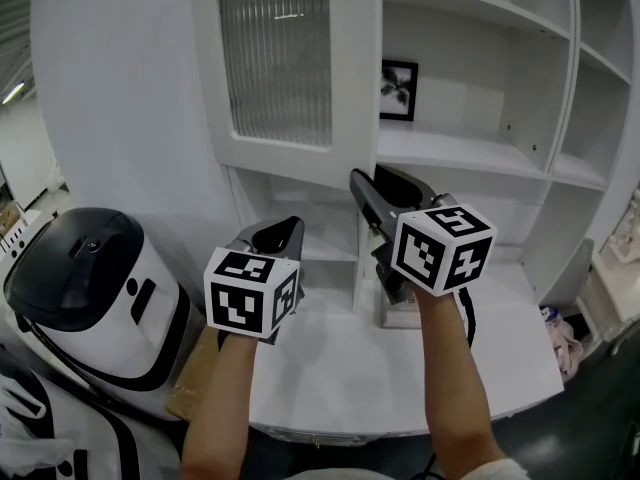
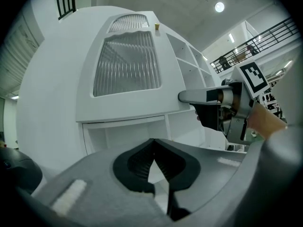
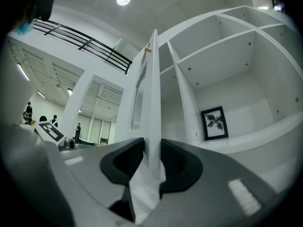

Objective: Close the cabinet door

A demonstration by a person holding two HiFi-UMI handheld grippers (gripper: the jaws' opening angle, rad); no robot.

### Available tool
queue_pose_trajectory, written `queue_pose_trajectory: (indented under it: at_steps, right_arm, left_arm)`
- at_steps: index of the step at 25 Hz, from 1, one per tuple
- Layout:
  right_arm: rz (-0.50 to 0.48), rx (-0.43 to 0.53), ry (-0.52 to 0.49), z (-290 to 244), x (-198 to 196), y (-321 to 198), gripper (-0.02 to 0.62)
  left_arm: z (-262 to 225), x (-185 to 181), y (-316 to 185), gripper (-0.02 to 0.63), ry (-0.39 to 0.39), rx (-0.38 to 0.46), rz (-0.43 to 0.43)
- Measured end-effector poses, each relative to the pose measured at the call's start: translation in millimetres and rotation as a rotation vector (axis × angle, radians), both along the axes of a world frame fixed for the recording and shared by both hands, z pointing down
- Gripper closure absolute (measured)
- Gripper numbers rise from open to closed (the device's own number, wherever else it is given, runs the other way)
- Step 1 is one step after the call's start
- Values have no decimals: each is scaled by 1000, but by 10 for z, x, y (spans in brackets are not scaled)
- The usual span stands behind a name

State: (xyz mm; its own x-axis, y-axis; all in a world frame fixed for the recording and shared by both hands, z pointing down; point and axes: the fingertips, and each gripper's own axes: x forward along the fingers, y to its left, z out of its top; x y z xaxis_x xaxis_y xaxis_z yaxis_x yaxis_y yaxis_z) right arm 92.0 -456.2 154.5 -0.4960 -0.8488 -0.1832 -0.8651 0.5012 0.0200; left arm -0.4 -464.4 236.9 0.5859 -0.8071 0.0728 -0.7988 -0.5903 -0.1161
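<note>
The white cabinet door (image 1: 275,63) with a ribbed glass pane stands swung out from the cabinet; it also shows in the left gripper view (image 2: 125,60). In the right gripper view I see it edge-on (image 3: 152,103). My right gripper (image 1: 360,182) is at the door's lower free corner. It (image 3: 153,155) is open, with the door's edge between its pads and close to both. Seen from the left, that right gripper (image 2: 189,97) reaches in below the door. My left gripper (image 1: 290,226) hangs lower, in front of the open compartment under the door. It (image 2: 152,148) is shut and holds nothing.
Open white shelves fill the cabinet's right side, with a framed picture (image 1: 399,90) on one. A white countertop (image 1: 400,368) runs below both hands. A black-and-white appliance (image 1: 90,288) stands at the left, next to a cardboard piece (image 1: 195,373).
</note>
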Motion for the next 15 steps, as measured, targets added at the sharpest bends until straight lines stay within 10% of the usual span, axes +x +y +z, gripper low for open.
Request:
queue_pose_trajectory:
  at_steps: [15]
  right_arm:
    - [59, 14, 38, -22, 186, -326, 449]
  left_arm:
    - [5, 170, -267, 606, -5, 0, -5]
